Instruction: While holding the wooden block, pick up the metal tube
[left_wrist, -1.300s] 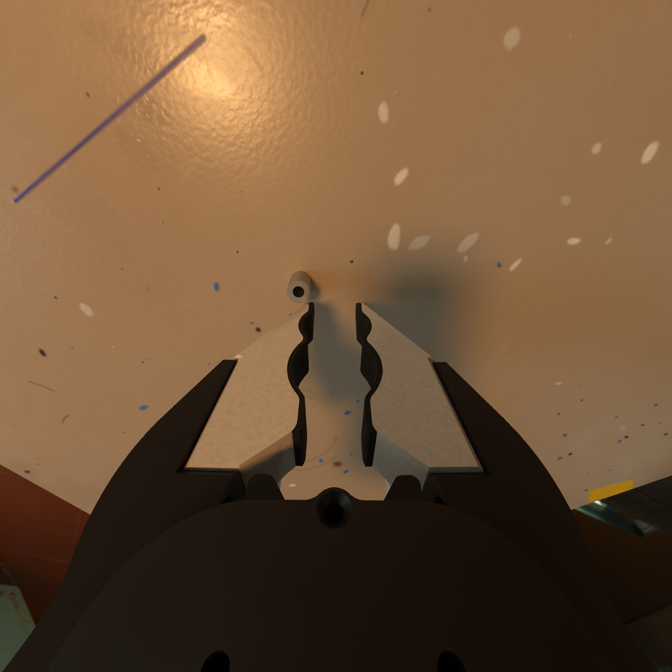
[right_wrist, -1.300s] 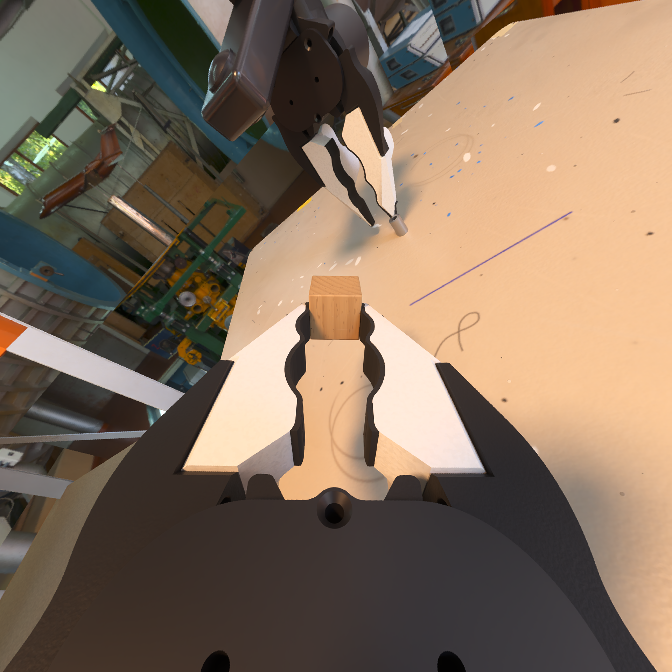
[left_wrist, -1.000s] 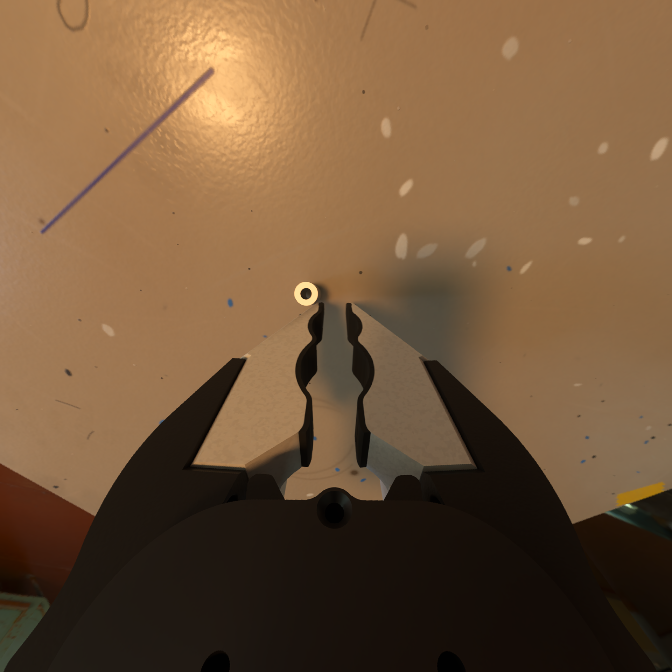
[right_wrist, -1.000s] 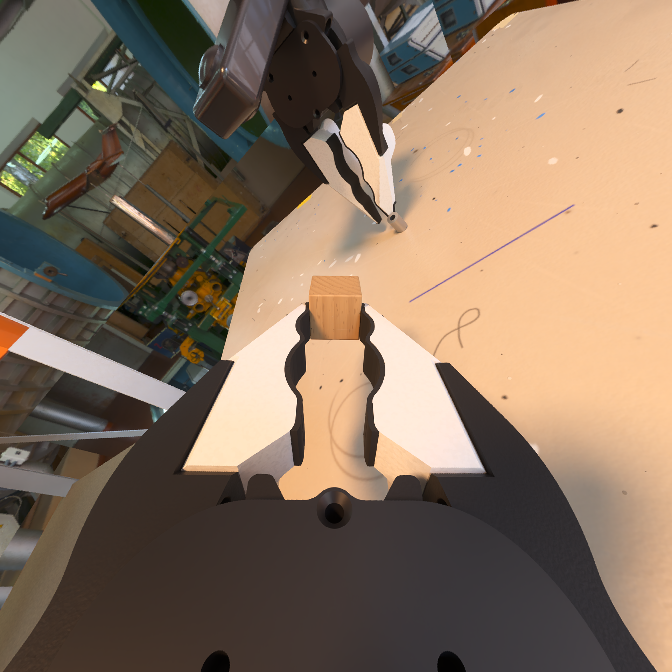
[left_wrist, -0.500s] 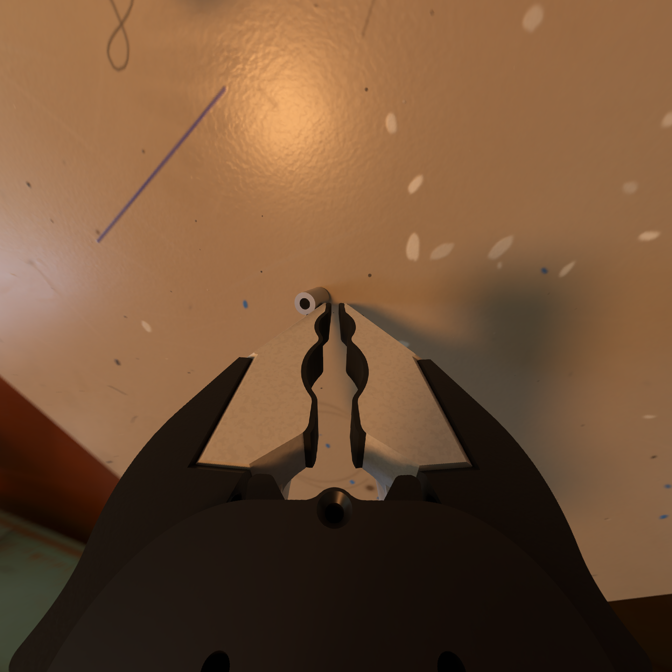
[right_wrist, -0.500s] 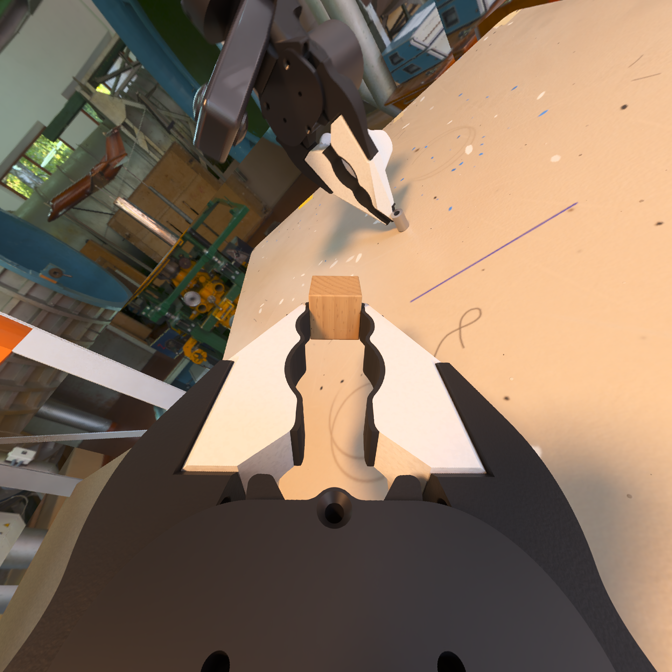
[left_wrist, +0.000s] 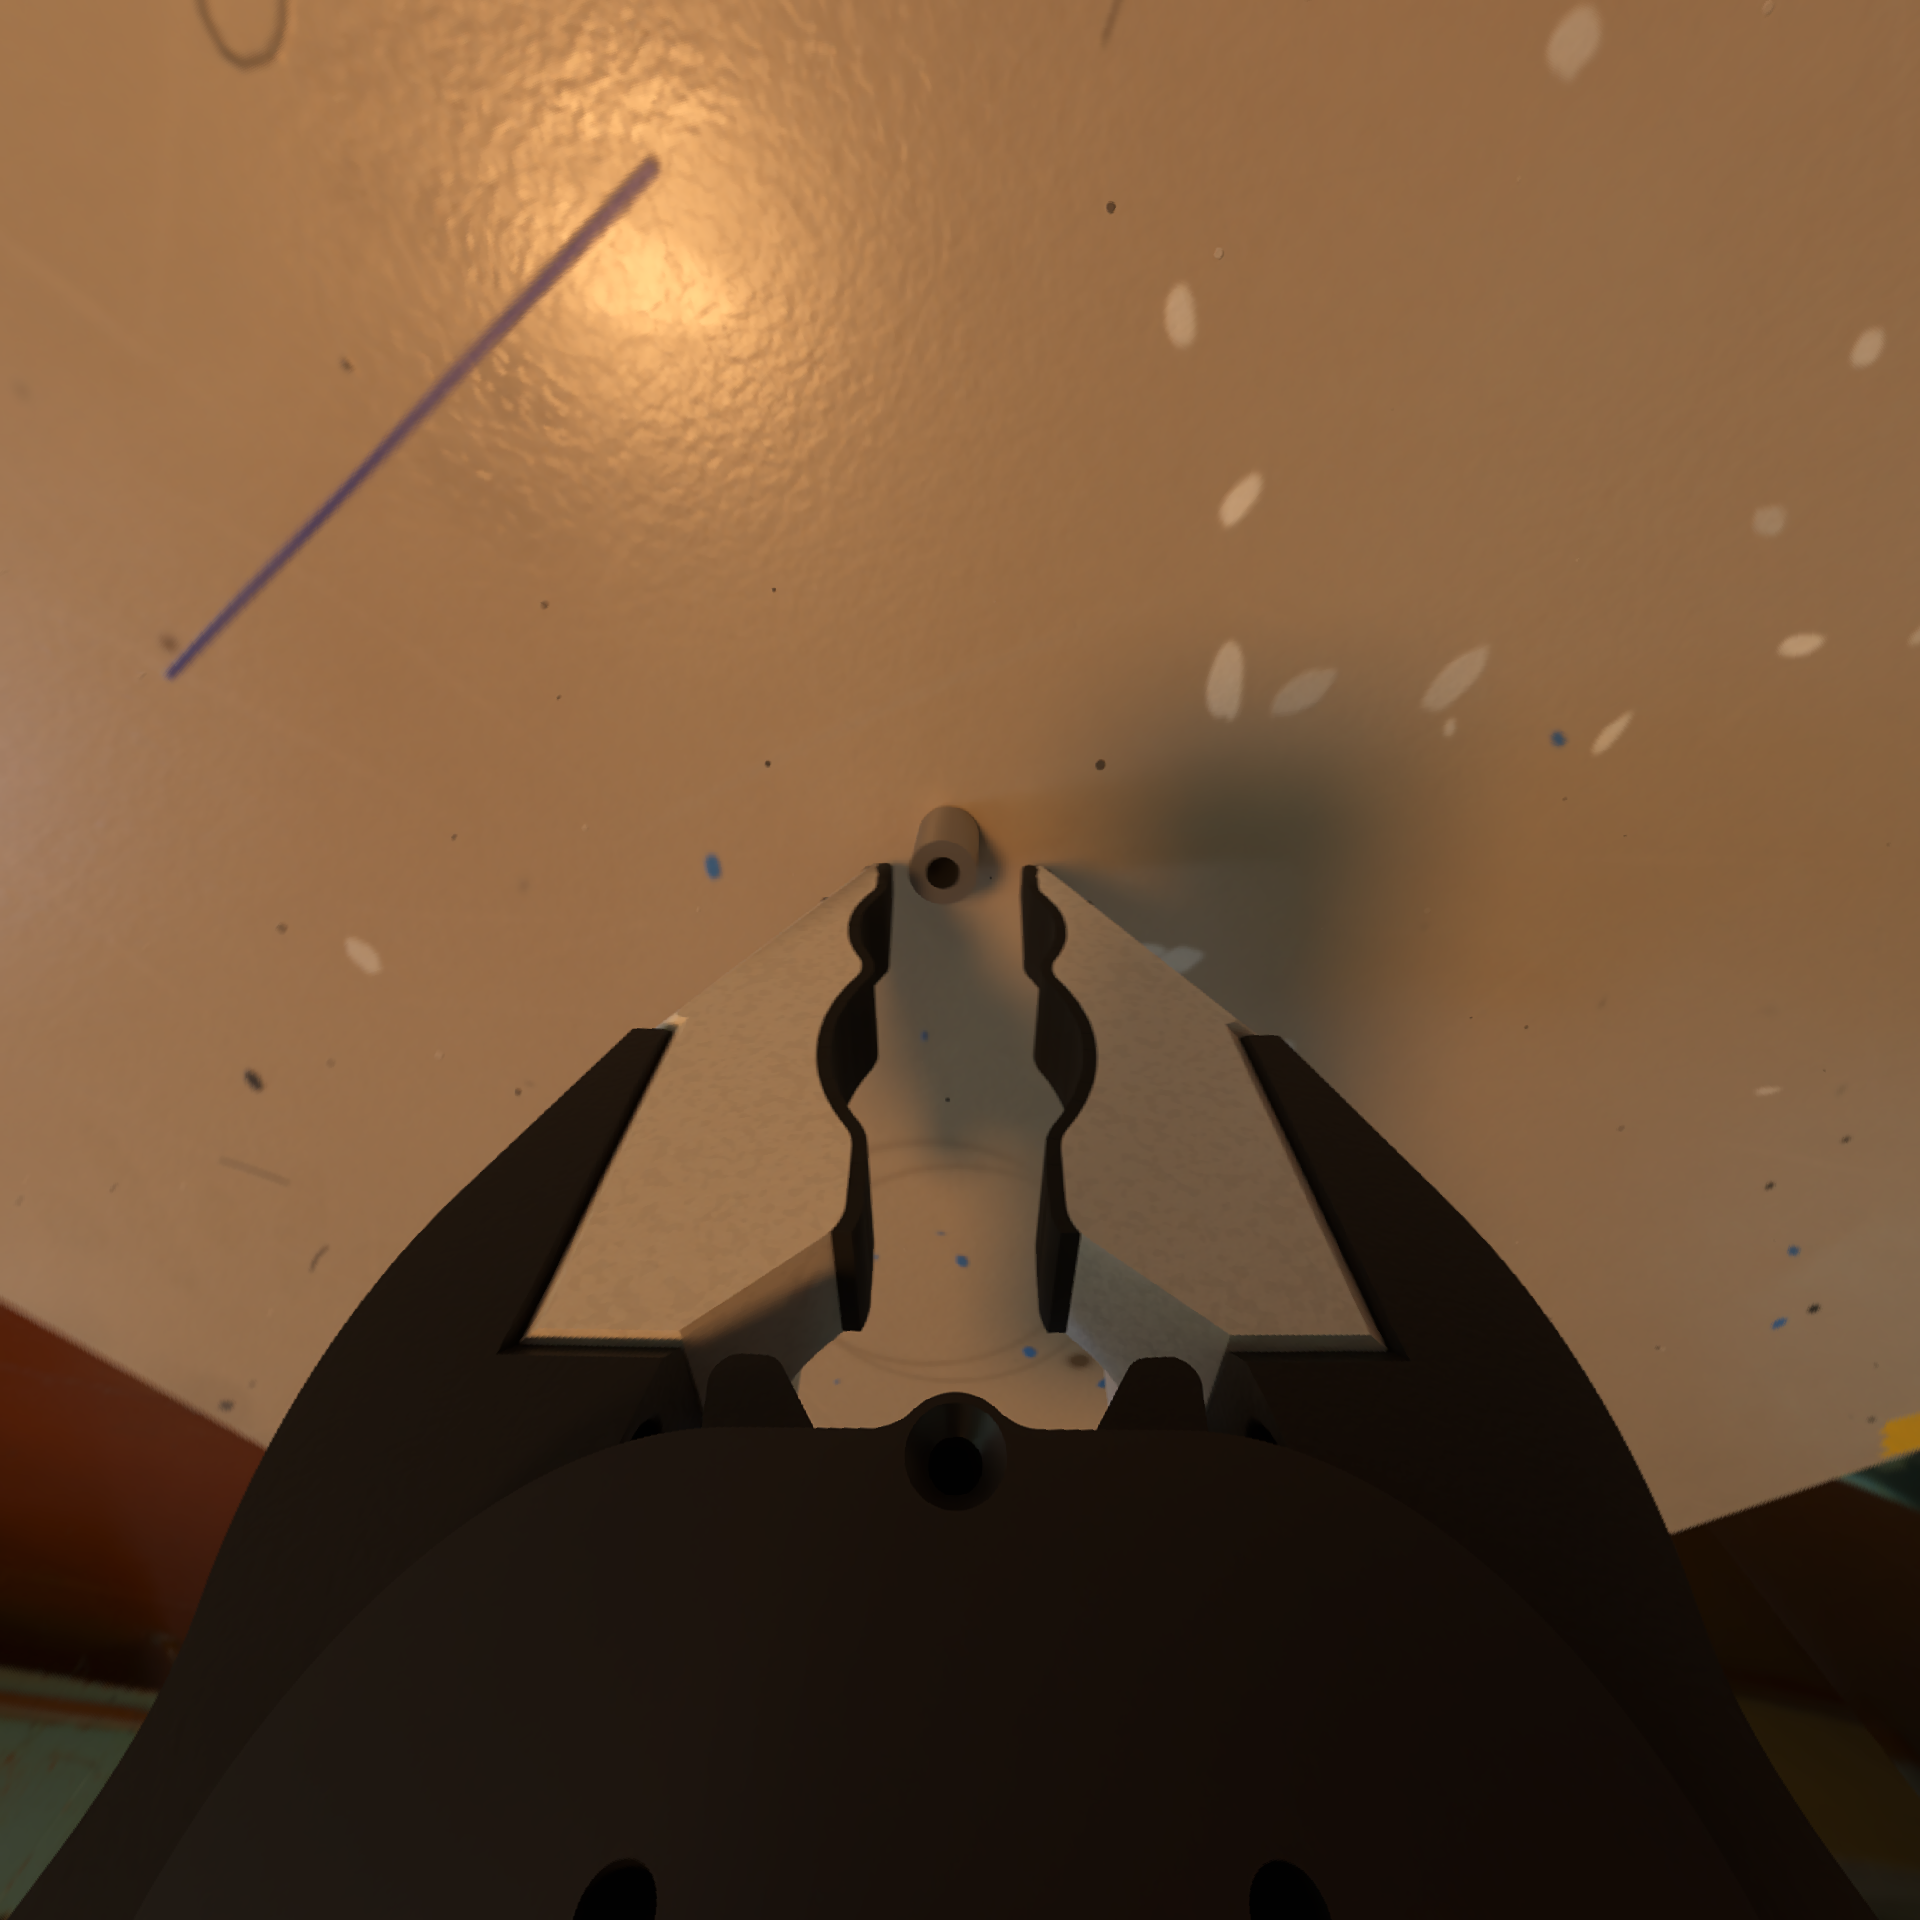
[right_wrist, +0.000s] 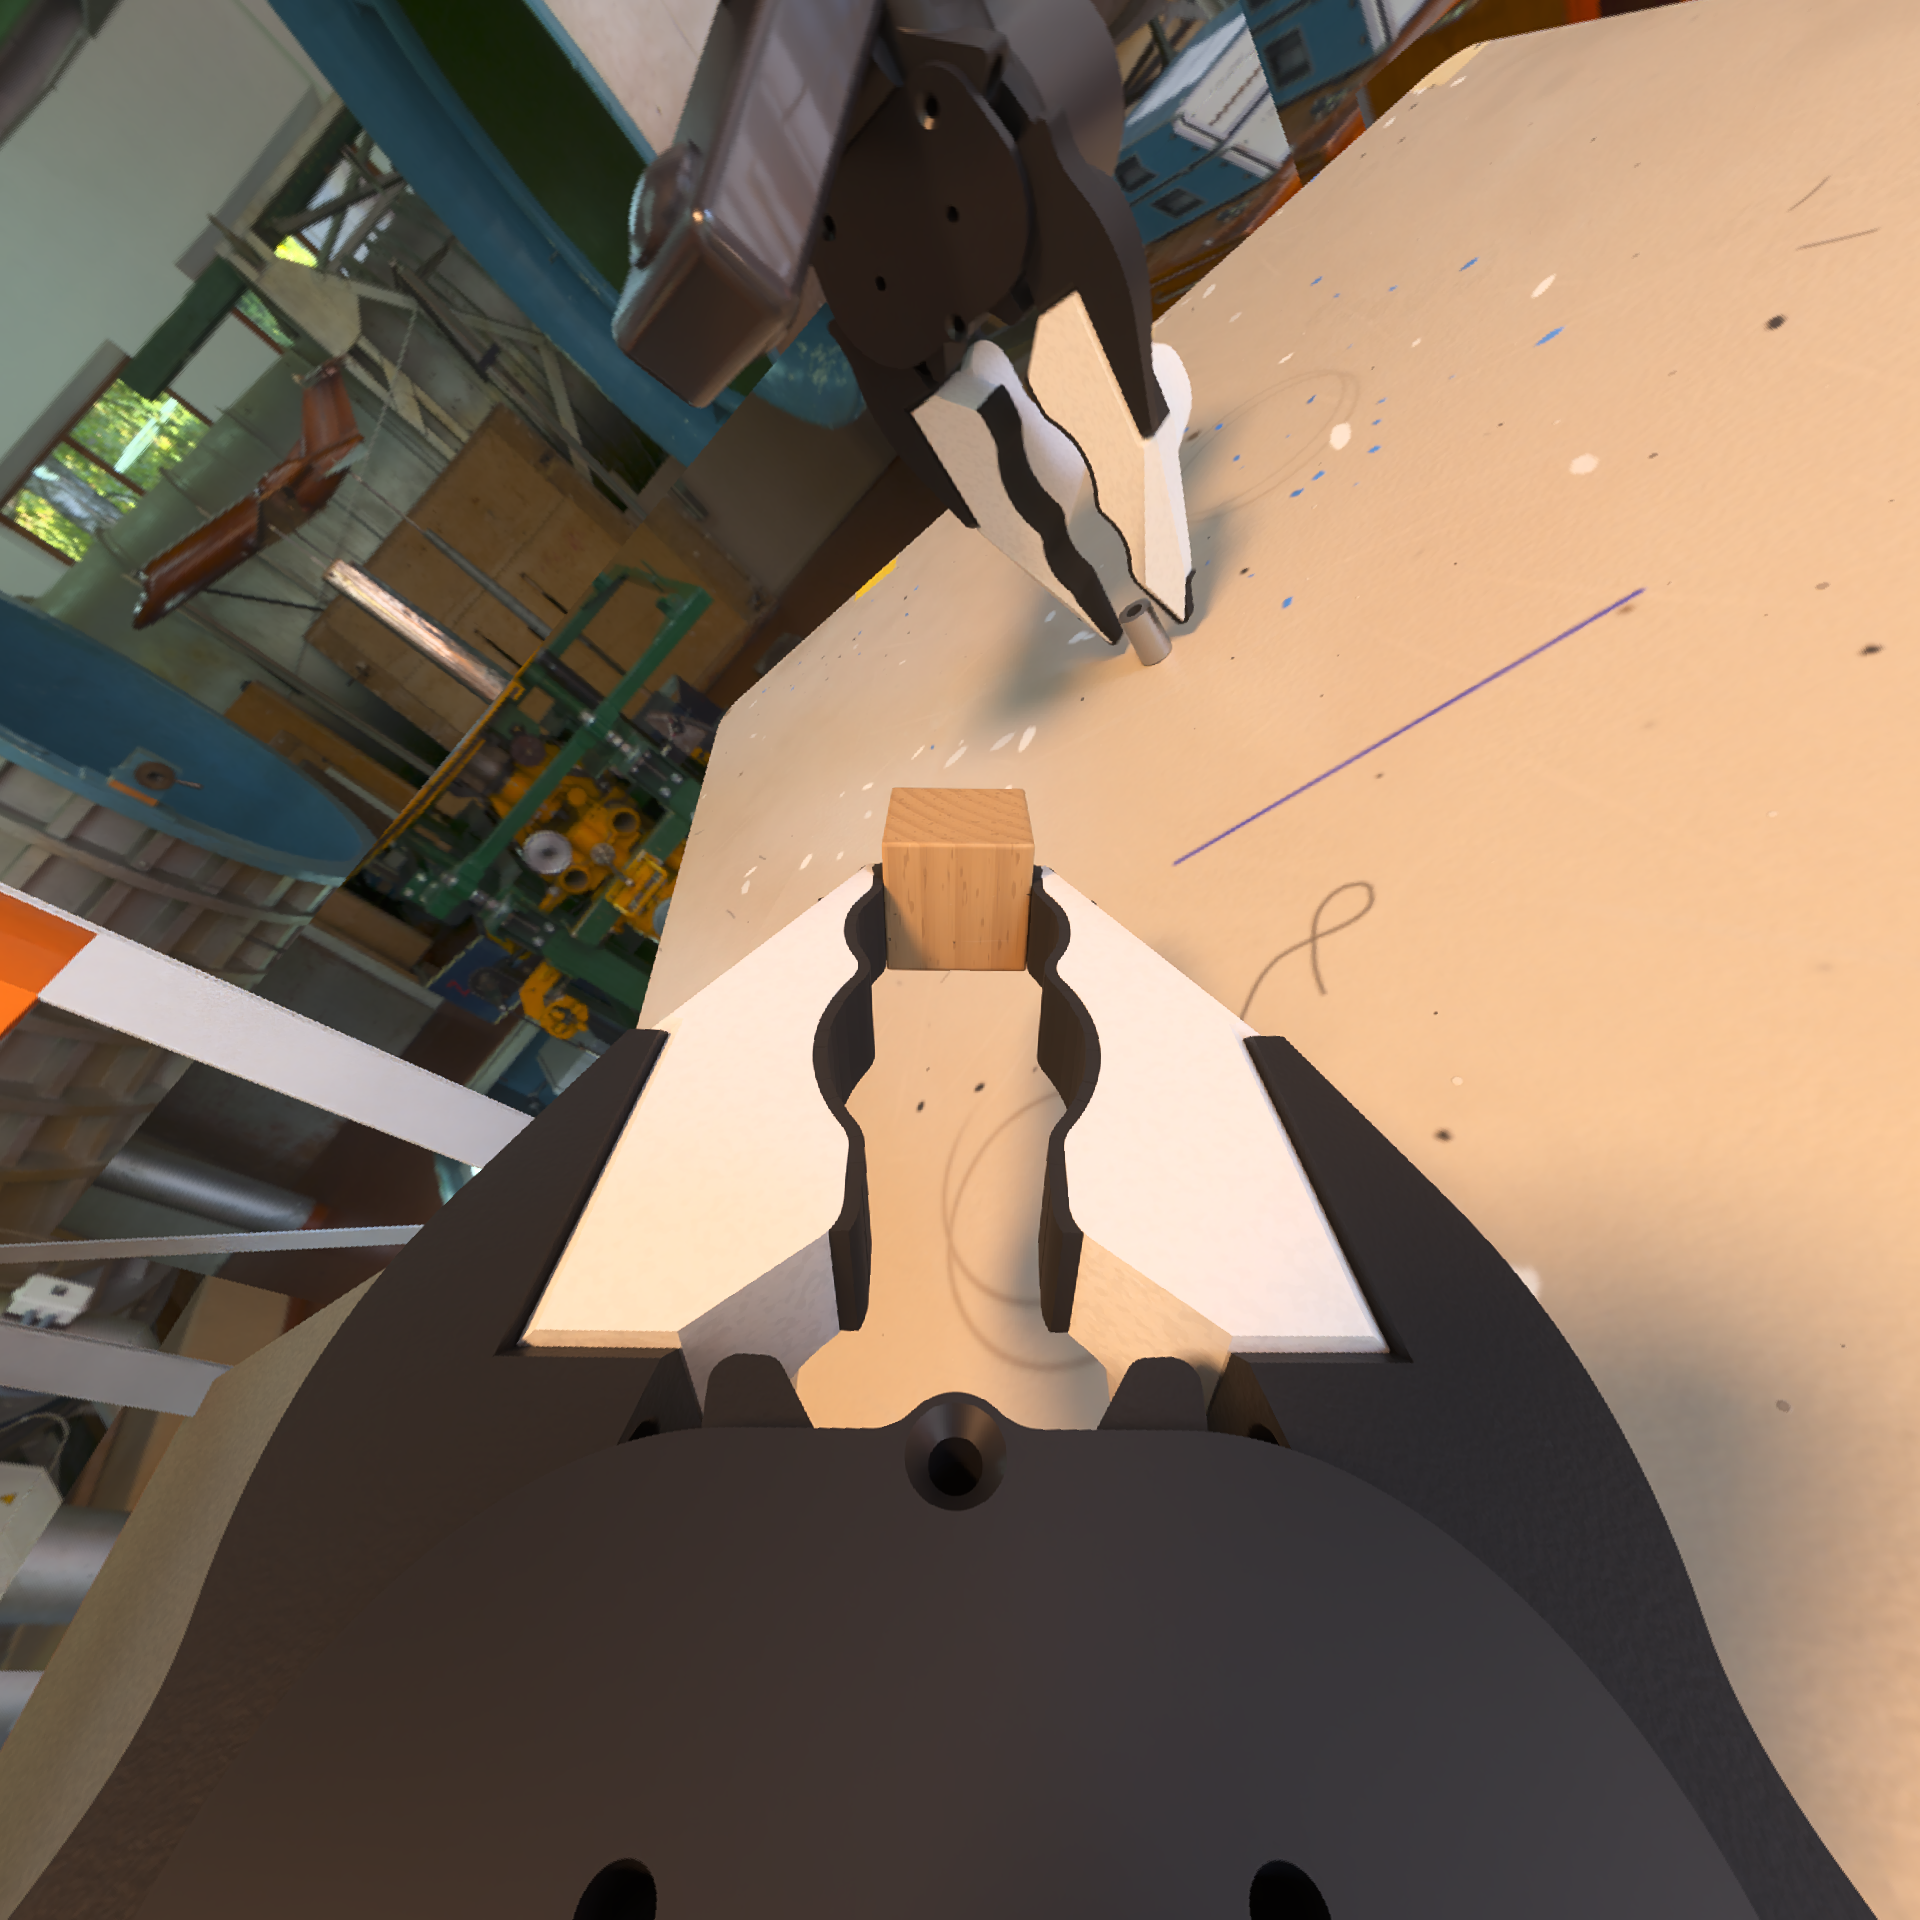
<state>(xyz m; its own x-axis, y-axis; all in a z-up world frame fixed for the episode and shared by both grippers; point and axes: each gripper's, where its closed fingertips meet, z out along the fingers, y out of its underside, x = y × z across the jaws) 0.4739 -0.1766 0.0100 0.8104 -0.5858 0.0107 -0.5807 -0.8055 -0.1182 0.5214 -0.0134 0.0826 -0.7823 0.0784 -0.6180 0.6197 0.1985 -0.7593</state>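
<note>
The small grey metal tube (left_wrist: 945, 862) lies on the tan table (left_wrist: 935, 468), its open end facing the left wrist camera. My left gripper (left_wrist: 956, 878) is open, low over the table, with the tube between its fingertips, nearer the left one. In the right wrist view the left gripper (right_wrist: 1143, 613) points down at the tube (right_wrist: 1146, 634), one tip on each side. My right gripper (right_wrist: 956, 873) is shut on the wooden block (right_wrist: 956, 914) and holds it at the fingertips above the table.
A thin purple line (left_wrist: 416, 416) and a pen scribble (right_wrist: 1314, 945) mark the tabletop. The table edge (right_wrist: 707, 748) runs left of the block, with workshop machinery (right_wrist: 561, 831) beyond it. Paint flecks dot the surface.
The left gripper's jaws, nearly shut beside the tube half a second ago, have opened and shifted so the tube sits between the tips. The right gripper and block have not moved.
</note>
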